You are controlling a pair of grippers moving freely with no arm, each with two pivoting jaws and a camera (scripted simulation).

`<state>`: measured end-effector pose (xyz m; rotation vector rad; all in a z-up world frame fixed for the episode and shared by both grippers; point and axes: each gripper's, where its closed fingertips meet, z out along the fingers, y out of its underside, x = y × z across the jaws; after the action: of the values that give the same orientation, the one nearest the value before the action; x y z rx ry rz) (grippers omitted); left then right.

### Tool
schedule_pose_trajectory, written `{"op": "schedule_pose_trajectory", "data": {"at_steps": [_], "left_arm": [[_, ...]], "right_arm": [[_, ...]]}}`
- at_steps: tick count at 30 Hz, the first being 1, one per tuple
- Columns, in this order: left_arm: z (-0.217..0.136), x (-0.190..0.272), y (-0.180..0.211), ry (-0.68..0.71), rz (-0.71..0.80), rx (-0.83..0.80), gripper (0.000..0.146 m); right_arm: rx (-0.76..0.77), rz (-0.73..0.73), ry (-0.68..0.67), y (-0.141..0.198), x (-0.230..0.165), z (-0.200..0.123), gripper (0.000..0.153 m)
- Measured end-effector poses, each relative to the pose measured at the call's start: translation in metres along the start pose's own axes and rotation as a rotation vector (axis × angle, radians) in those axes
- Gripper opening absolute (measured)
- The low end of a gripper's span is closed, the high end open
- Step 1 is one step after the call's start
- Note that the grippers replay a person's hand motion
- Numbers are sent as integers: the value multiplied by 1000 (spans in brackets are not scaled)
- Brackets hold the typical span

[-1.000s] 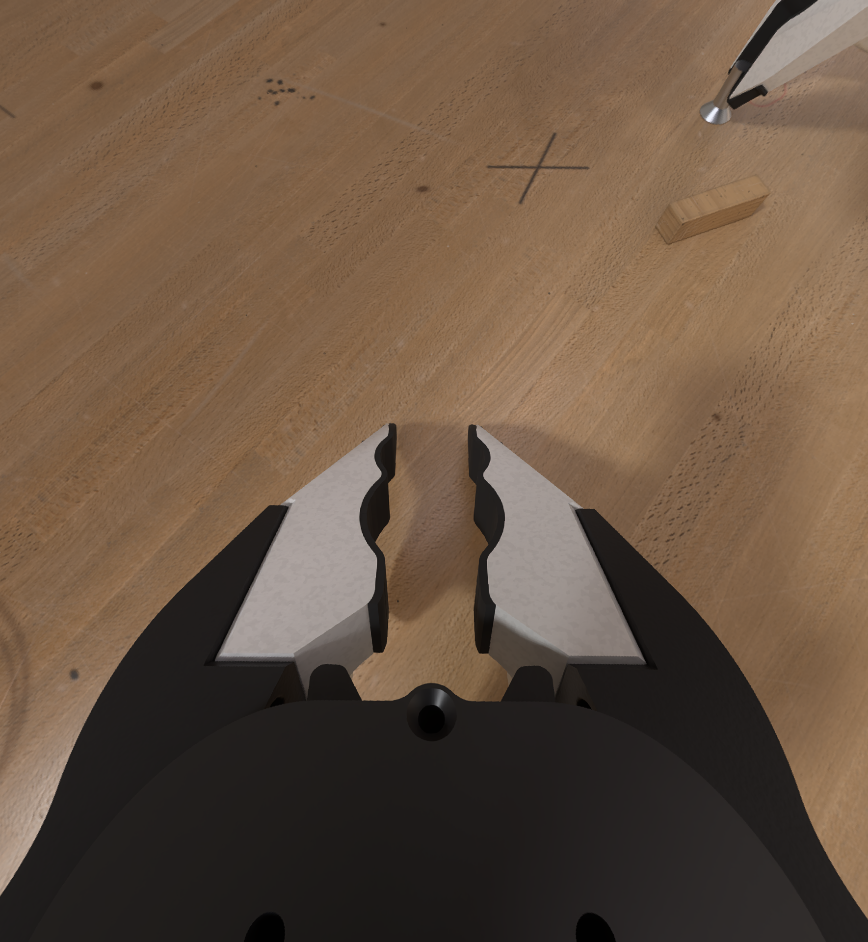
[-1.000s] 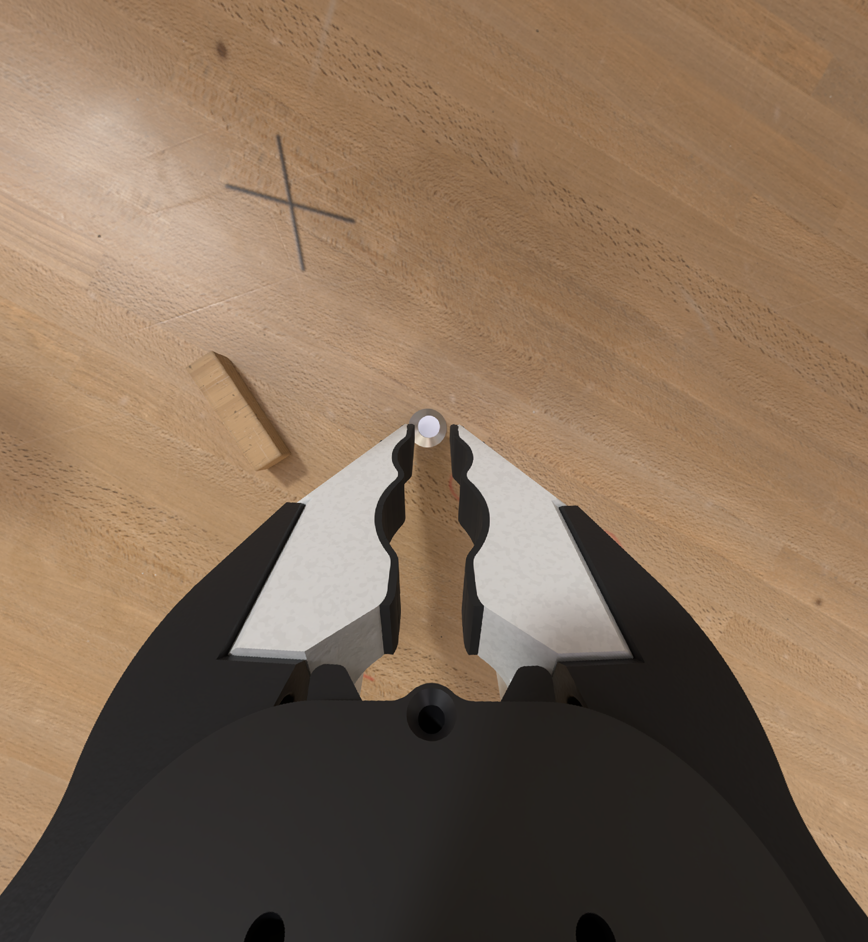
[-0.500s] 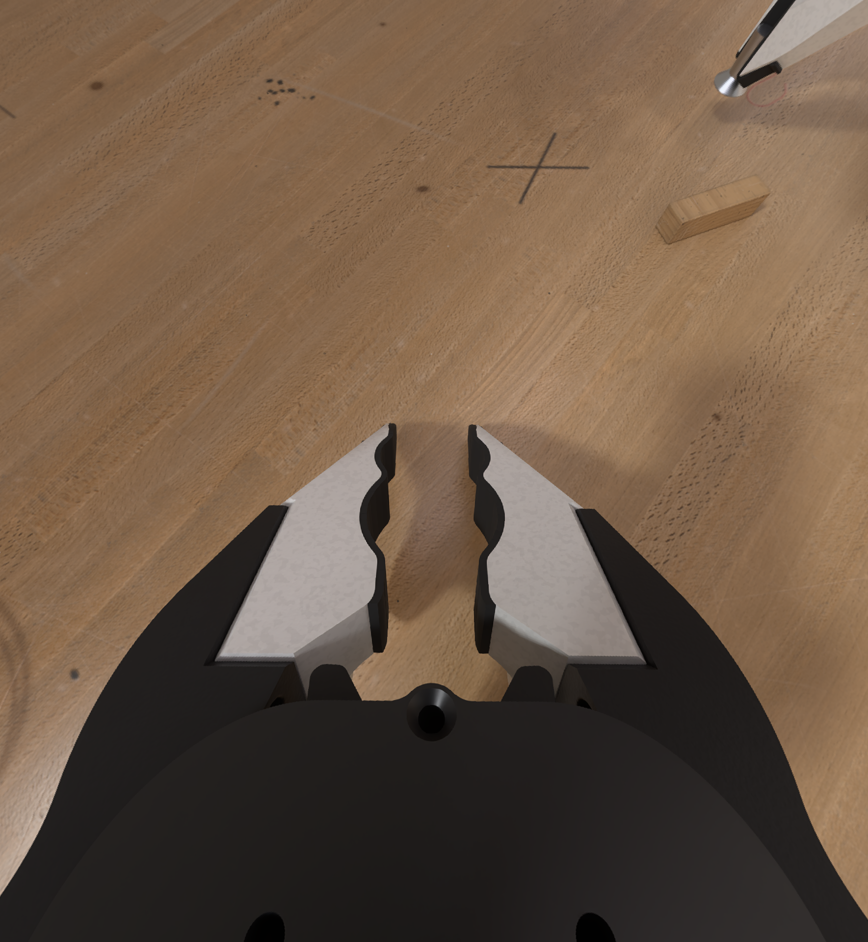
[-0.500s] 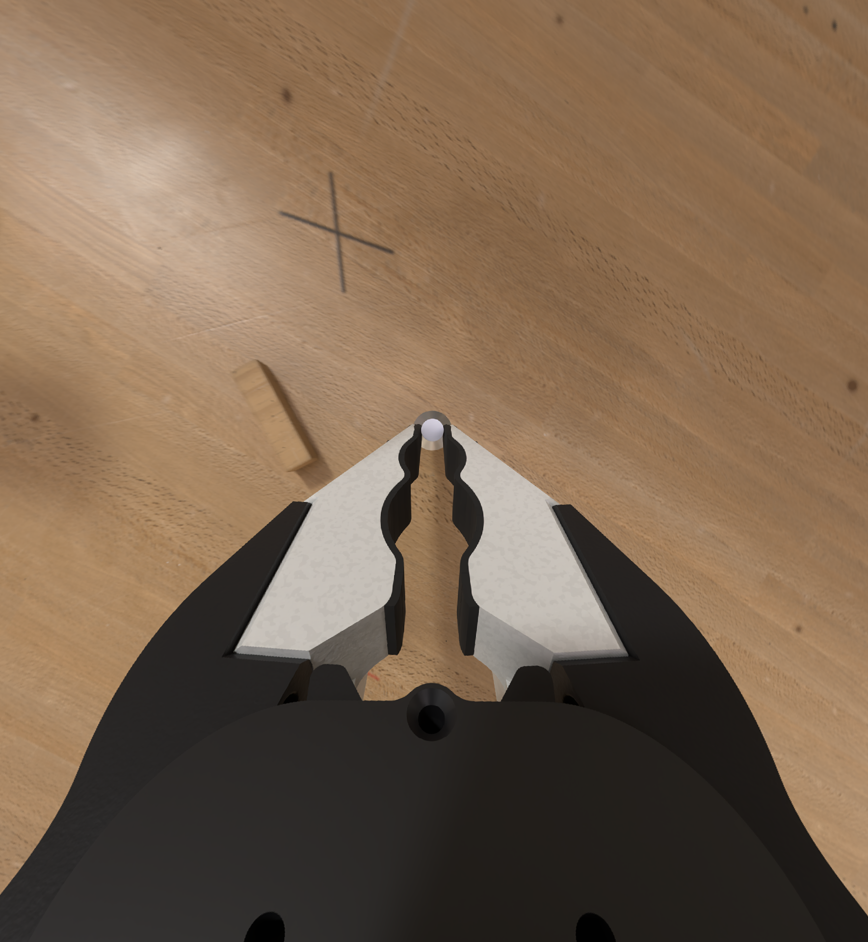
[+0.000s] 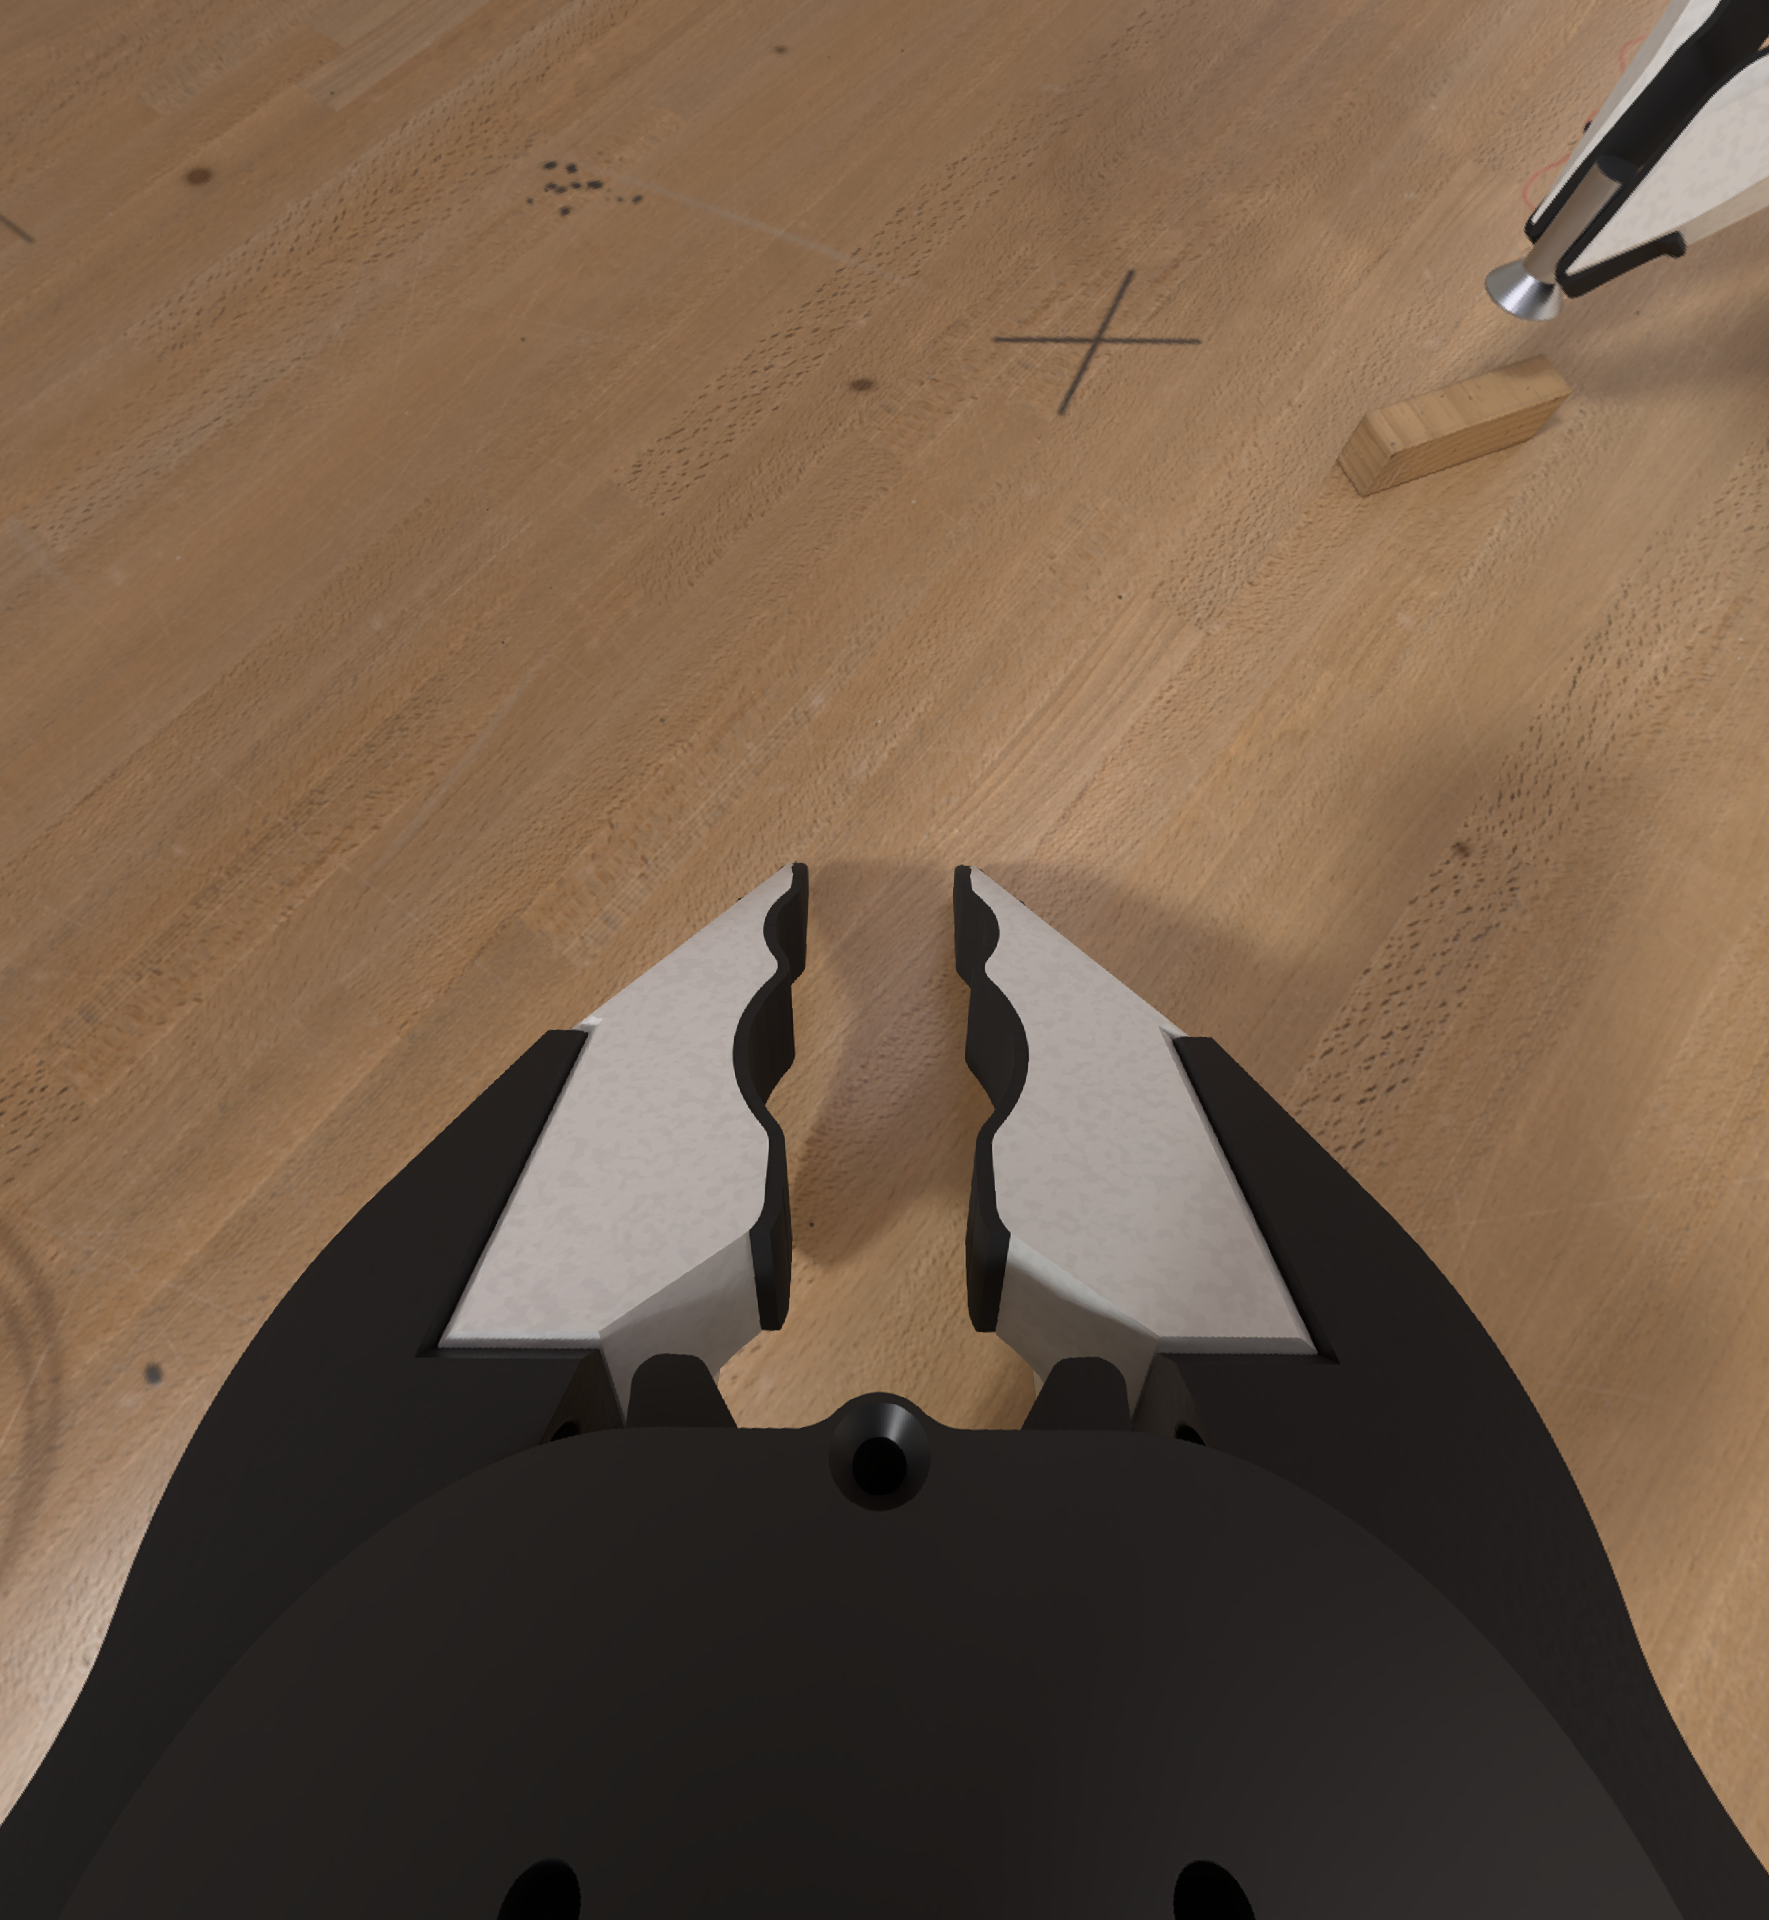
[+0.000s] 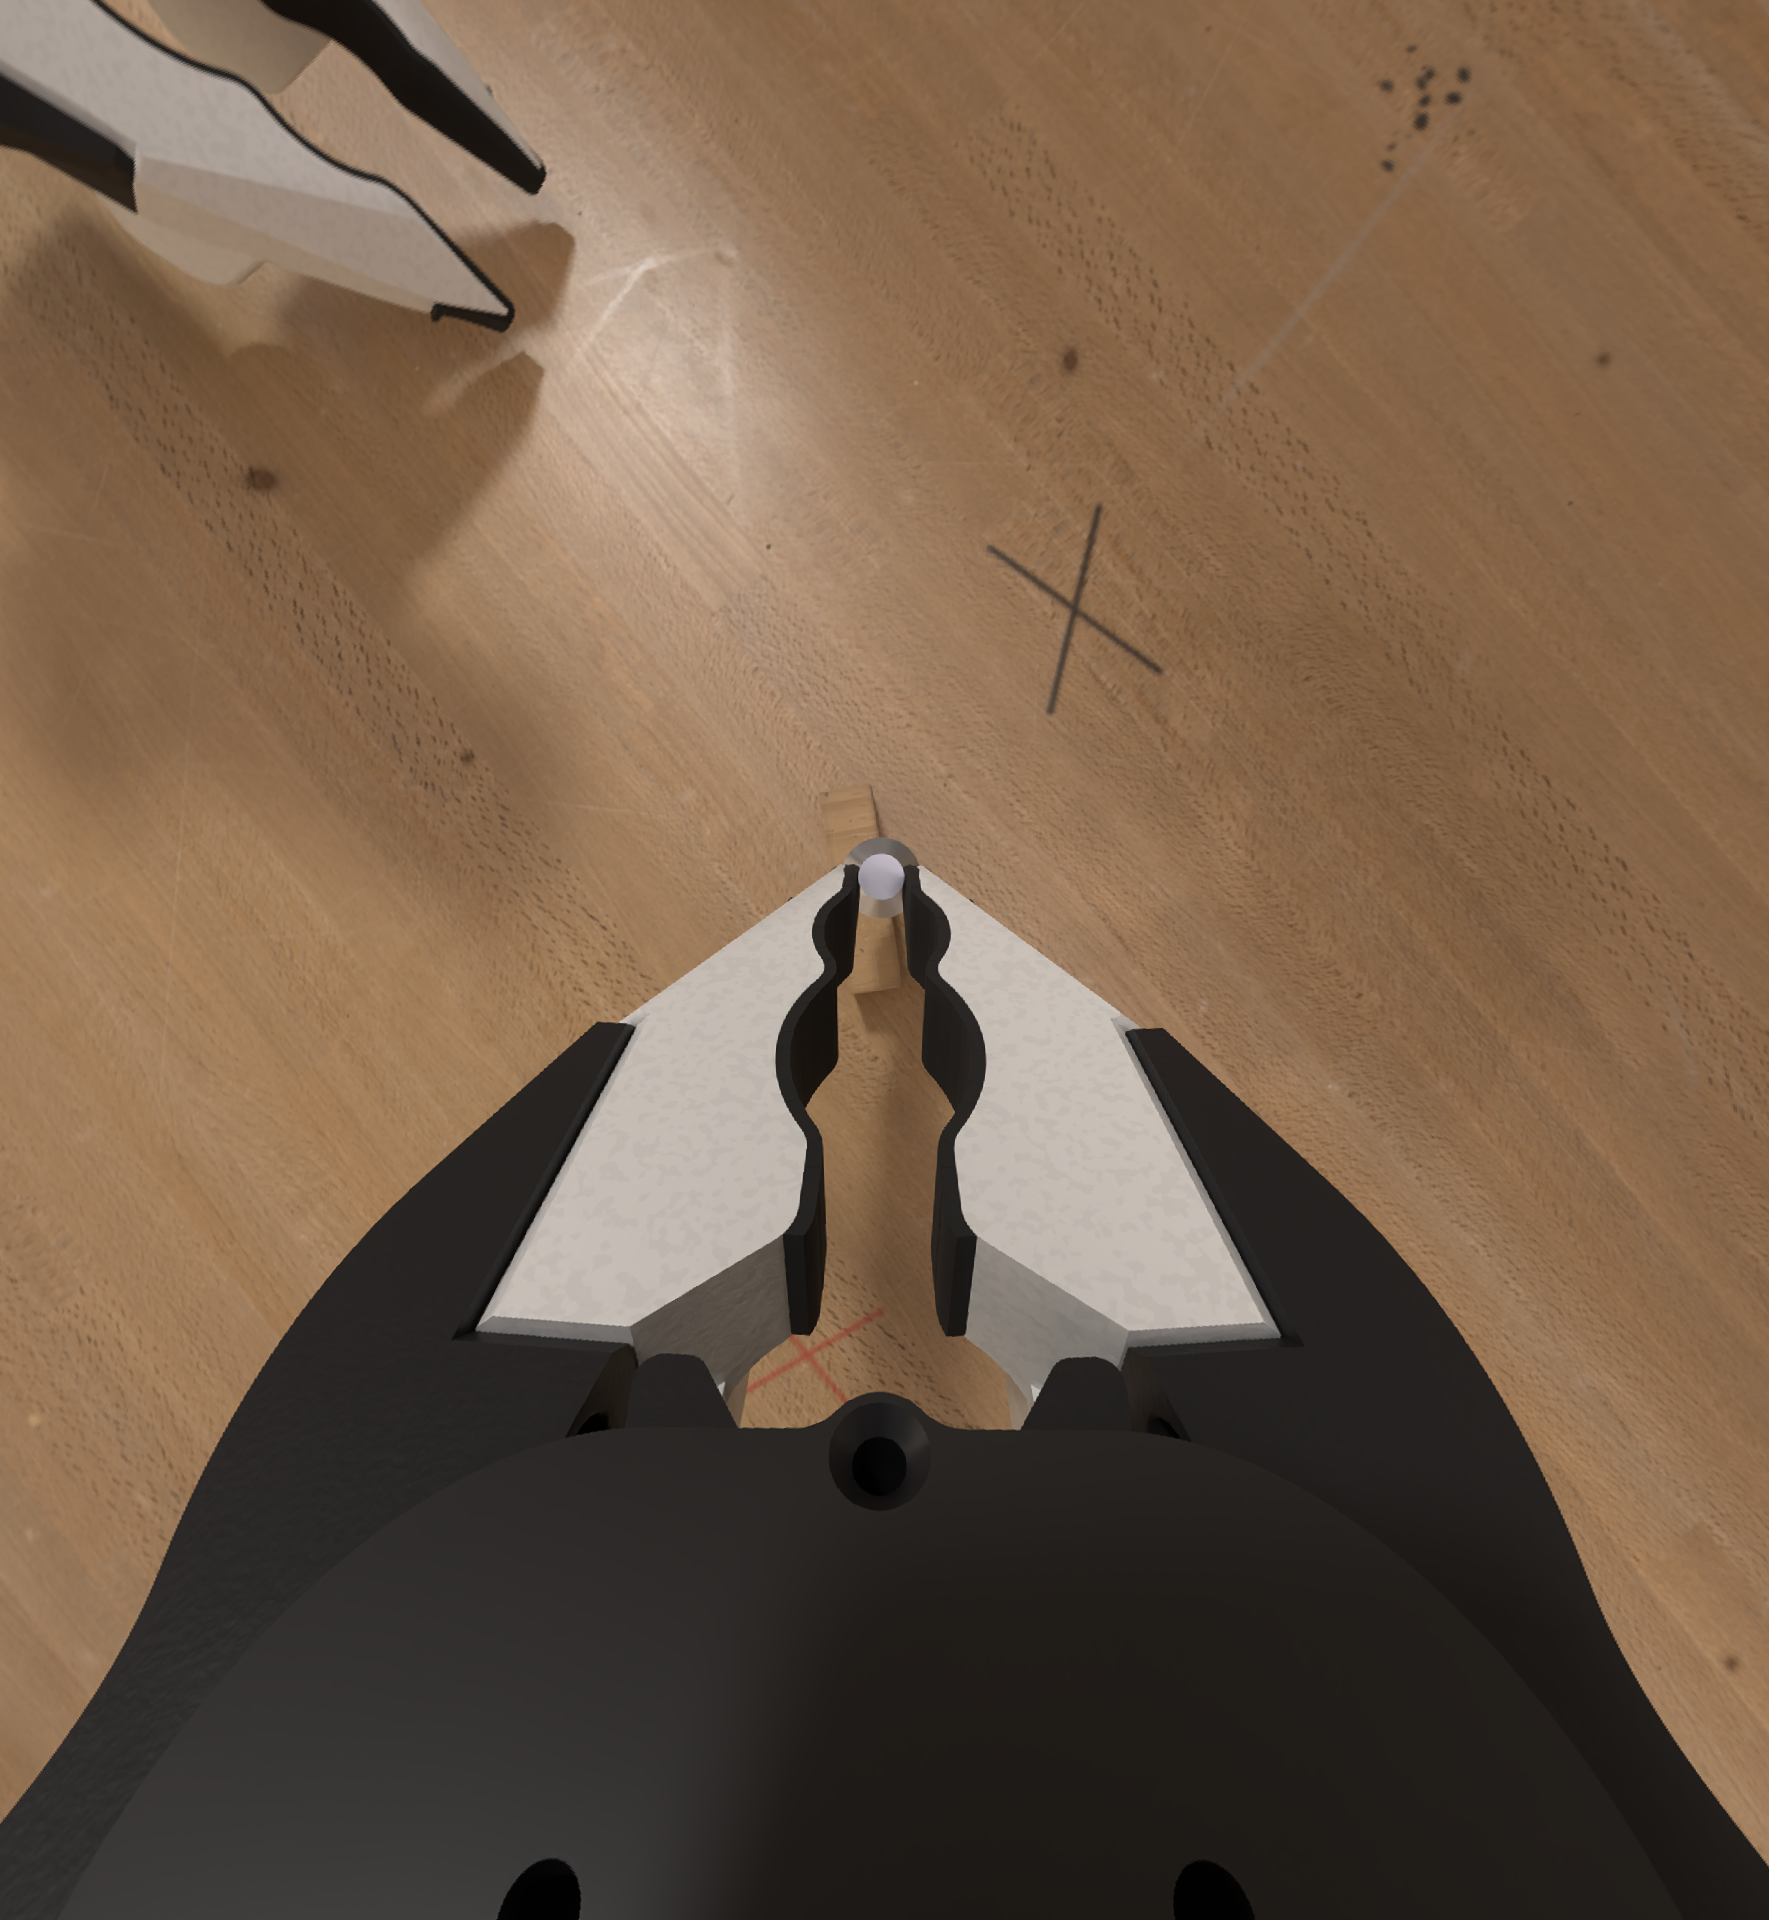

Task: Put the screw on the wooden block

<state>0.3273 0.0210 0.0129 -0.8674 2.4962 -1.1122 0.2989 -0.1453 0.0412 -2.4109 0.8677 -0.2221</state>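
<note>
In the left wrist view, the left gripper [image 5: 880,883] is seen from behind, pointed toward twelve o'clock and pitched down at the wooden table [image 5: 444,623]. Its two pale fingers [image 5: 651,1122] are held apart with a moderate gap, and nothing is gripped between them; only bare tabletop and the gripper's own shadow are seen in the gap. At about one o'clock, near a thin black cross mark [image 5: 1096,341], the wooden block [image 5: 1451,424] is seen lying flat on the table. Just beyond it, at the upper right corner, the right gripper [image 5: 1576,255] is seen tilted steeply downward, with the screw [image 5: 1545,260] clamped at its tips, head downward. The screw head is seen just above the far end of the block; contact cannot be told from this view.

In the right wrist view, the right gripper [image 6: 881,883] is aimed almost straight down at the table [image 6: 1482,935]. Its fingers [image 6: 714,1122] are drawn narrow, and the screw [image 6: 881,878] is pinched between the very tips, seen end-on as a small pale disc. Directly beneath it the wooden block [image 6: 851,808] is seen, one end poking out past the tips toward twelve o'clock and the rest showing through the gap between the fingers. The black cross mark [image 6: 1075,611] is seen at about one o'clock, and a faint red cross [image 6: 812,1356] shows low in the gap, near the finger roots. The left gripper [image 6: 521,244] is seen at eleven o'clock, well apart, its fingers spread.
</note>
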Motion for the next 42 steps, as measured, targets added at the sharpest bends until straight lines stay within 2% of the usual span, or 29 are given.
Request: {"op": "schedule_pose_trajectory", "data": {"at_steps": [10, 23, 42], "left_arm": [[0, 0, 0, 2, -2, 0, 28], [0, 0, 0, 2, -2, 0, 28], [0, 0, 0, 2, -2, 0, 28]], "right_arm": [[-25, -73, -98, 8, -11, 9, 8], [-62, -135, -99, 11, -8, 15, 8], [-62, -146, -106, 9, -7, 16, 8]]}}
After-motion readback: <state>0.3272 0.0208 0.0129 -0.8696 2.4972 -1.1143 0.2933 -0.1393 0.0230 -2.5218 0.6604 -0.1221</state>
